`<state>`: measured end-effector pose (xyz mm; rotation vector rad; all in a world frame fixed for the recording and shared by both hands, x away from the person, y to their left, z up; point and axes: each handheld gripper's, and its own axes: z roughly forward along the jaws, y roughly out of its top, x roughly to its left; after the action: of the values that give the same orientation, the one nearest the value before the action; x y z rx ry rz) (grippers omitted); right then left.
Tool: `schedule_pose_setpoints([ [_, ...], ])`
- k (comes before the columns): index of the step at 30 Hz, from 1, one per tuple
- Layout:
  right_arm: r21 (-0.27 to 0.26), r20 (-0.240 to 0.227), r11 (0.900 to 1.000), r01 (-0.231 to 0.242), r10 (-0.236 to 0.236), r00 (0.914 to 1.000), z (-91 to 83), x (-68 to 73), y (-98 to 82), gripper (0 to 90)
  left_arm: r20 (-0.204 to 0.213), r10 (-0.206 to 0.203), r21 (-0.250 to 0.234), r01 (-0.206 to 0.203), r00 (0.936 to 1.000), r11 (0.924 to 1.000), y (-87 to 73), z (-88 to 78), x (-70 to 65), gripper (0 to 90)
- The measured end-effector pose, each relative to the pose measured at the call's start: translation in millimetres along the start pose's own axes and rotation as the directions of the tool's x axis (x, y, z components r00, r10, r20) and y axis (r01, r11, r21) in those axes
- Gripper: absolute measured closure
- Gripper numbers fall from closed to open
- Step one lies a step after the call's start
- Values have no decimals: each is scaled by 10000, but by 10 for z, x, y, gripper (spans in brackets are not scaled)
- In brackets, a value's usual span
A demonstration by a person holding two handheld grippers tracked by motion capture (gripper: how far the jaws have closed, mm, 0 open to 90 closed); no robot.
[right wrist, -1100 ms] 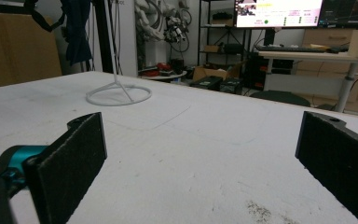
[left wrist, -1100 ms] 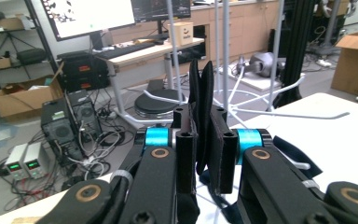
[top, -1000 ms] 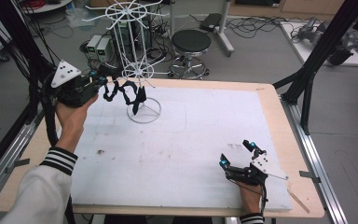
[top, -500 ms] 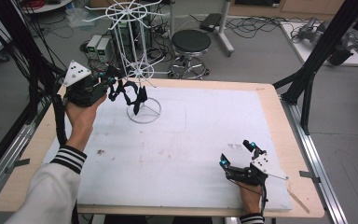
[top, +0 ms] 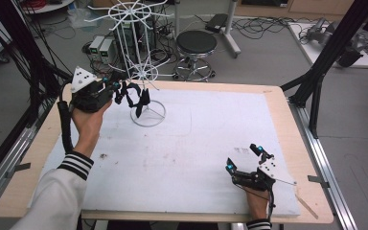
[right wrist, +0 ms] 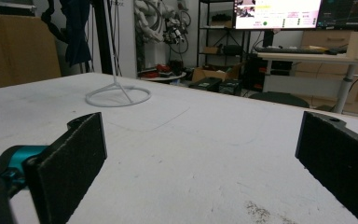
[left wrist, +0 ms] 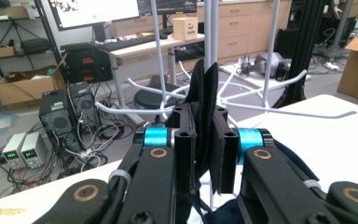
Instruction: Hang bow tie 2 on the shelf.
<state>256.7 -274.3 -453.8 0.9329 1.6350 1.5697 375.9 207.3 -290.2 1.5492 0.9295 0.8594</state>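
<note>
While L gripper [left wrist: 204, 154] is clamped on dark cloth [left wrist: 204, 93] at white rack [top: 143, 76] and R gripper [top: 247, 160] rests agape, empty, near table [top: 278, 103] front, hanging step's underway; next: drape cloth over a rack arm.

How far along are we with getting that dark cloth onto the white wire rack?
Done: the left tool is shut on the dark cloth and has it up beside the white wire rack, whose ring base sits on the table. In hand: lining the cloth up with the rack's lower arms; whether it already rests on one I cannot tell. Left: draping and releasing. The right tool rests open on the white mat, holding nothing.
</note>
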Motion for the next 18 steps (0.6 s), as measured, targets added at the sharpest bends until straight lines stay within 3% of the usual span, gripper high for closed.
schedule_pose_setpoints([
  [9,-6,9,10000,-2,2,10000,1,1,0,11,168,47,353,-53,9998,9994,-93,-23,-19,772],
  [15,17,22,10000,-50,50,10000,-3,1,0,11,180,390,281,-394,9991,9988,-88,-42,-33,591],
  [18,20,27,10000,-46,45,10000,-3,0,0,11,401,571,141,-577,9976,9982,-90,-34,-43,434],
])
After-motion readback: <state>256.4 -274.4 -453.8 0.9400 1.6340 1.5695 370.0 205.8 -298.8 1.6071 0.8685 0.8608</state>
